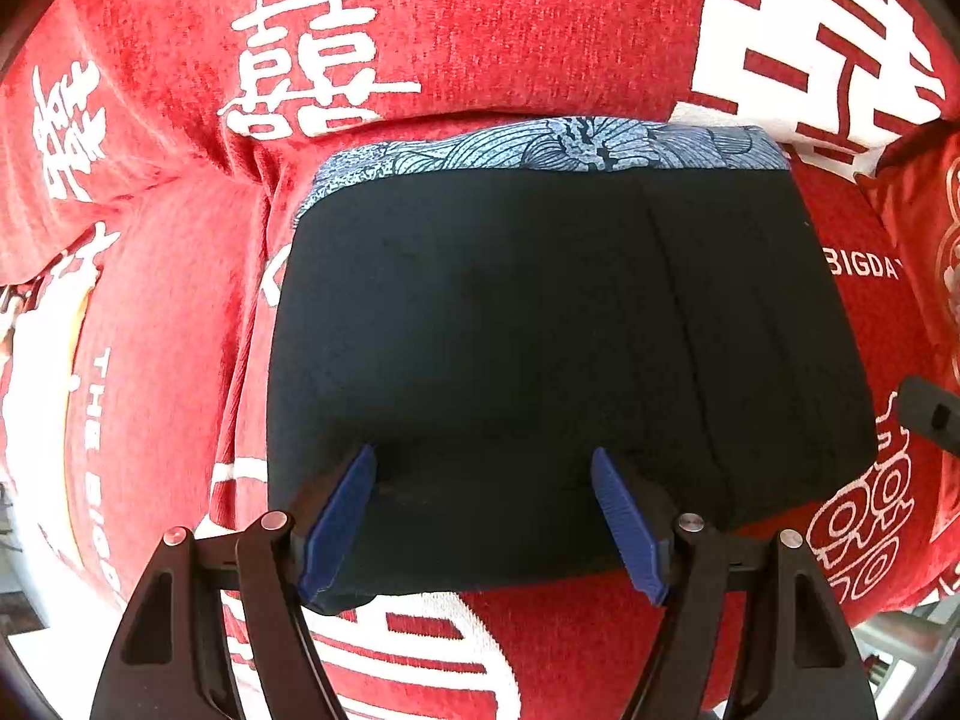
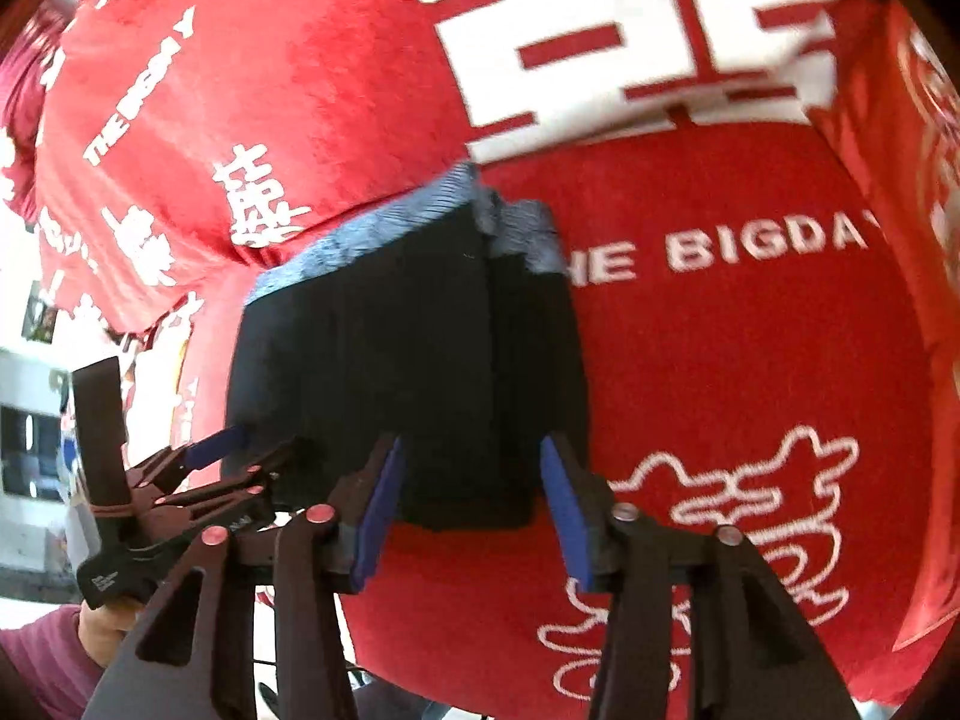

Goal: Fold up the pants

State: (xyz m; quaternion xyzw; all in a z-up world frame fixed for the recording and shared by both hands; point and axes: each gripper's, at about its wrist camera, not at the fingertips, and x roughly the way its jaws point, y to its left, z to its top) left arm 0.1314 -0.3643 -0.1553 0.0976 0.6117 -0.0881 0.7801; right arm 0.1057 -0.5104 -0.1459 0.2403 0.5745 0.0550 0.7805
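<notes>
Left hand-held gripper (image 1: 483, 516) hangs over the near edge of the folded pants (image 1: 540, 330), its blue pads spread wide with cloth lying between them but not pinched, which reads as a release once the fold is laid. The pants sit as a compact dark rectangle on the red printed blanket (image 1: 480, 30), patterned waistband (image 1: 540, 147) at the far edge, so the fold looks essentially done. To the right, the right hand-held gripper (image 2: 474, 501) is likewise open and holds nothing, poised above the near right corner of the bundle; its view is blurred. Both being clear lets the bundle lie undisturbed.
</notes>
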